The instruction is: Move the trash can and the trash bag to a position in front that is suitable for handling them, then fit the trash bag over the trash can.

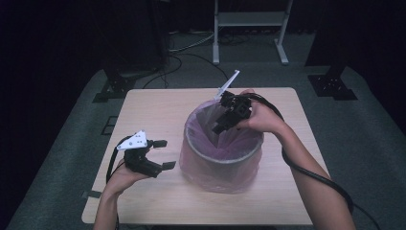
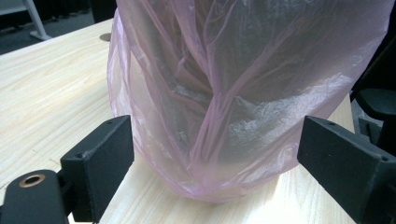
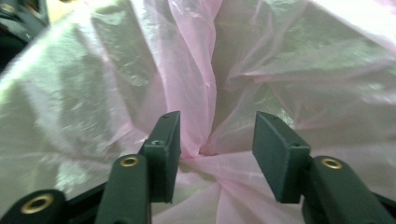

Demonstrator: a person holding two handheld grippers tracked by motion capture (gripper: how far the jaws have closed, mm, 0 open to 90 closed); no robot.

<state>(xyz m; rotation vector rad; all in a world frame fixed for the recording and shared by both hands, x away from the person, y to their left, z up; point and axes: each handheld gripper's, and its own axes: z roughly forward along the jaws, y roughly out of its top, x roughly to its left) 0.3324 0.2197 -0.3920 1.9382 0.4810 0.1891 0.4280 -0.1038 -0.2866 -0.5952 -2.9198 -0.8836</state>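
Currently the right gripper (image 1: 221, 125) is hanging inside the bin (image 1: 221, 158), jaws parted around a bag (image 3: 201, 93) fold; the left gripper (image 1: 163, 153), jaws wide, is facing its wall.

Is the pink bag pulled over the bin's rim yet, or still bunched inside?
Over the rim: the pink bag drapes down the bin outside to the table.

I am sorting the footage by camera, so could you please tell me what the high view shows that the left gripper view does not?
High view: the whole round grey bin, its rim, the right tool reaching inside the liner, and the left tool open beside it. Left gripper view: close creases in the liner's lower outside wall, bunched on the tabletop. Both: the translucent pink plastic bag and the light wooden table.
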